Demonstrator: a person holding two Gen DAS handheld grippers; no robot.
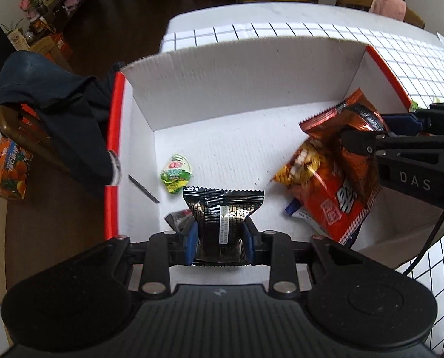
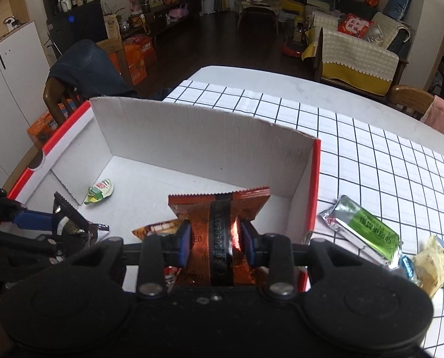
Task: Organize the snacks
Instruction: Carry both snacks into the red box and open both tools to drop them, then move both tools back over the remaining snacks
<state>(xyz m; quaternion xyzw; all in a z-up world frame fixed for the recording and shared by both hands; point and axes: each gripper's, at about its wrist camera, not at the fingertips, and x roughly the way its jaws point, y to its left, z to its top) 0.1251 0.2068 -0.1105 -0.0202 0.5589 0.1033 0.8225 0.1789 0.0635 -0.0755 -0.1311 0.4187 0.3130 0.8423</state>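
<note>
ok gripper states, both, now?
Left gripper: shut on the black snack packet.
Right gripper: shut on the orange snack packet.

black packet [image 1: 222, 223] hiding a dark wrapper [image 1: 177, 218] behind it, red packet [image 2: 222, 226] covering an orange bag [image 2: 156, 229], print on both blurring, yellow snack [image 2: 431, 264] being cut off by the frame edge

Bare box floor [image 1: 231, 146] behind jelly cup [image 1: 175, 173]

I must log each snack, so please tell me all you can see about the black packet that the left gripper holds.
The black packet is a small glossy foil pouch with a fine gold grid, zigzag-cut ends and a white printed label down its back seam. The left gripper pinches its lower part between blue pads, holding it over the floor of the white cardboard box.
</note>
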